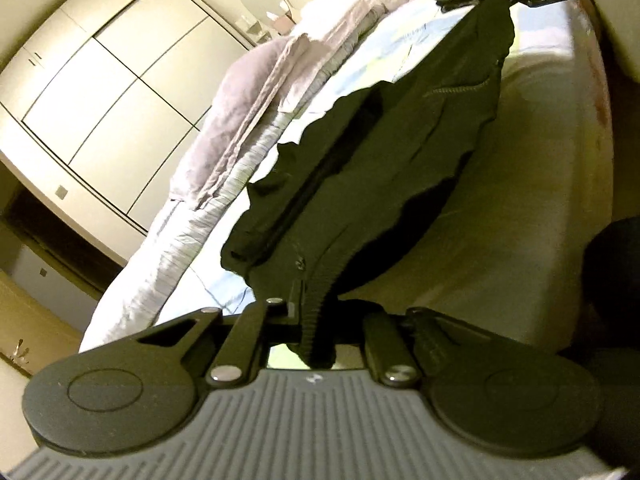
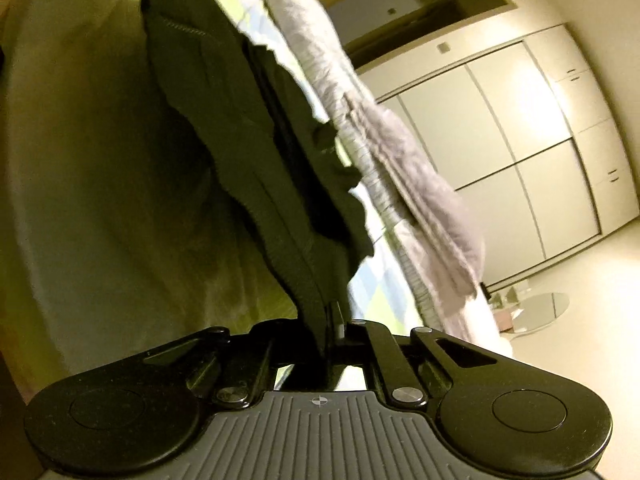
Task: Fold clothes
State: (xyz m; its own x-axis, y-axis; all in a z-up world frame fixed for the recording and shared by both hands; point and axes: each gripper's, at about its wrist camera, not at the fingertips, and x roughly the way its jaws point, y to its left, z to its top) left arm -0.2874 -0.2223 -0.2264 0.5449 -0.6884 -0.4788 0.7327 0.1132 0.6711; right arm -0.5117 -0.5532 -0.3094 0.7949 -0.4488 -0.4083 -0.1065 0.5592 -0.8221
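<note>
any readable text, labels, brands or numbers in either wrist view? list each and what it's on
None readable in either view.
Left gripper body: small pale mark, too blurred to read.
Right gripper body: small crosshair symbol, no letters.
Dark garment: no visible tag or print.
Wardrobe doors: handles only, no lettering.
Bed cover: coloured pattern, no words.

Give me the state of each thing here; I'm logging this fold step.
Garment: dark, stretched between both grippers, lifted above the bed, ruffled edge hanging.
Left gripper: shut on the garment's ribbed edge.
Right gripper: shut on the garment's other end.
Bed: covered with a pale sheet.
Blanket: grey, bunched along the bed's far side.
Wardrobe: doors closed.
</note>
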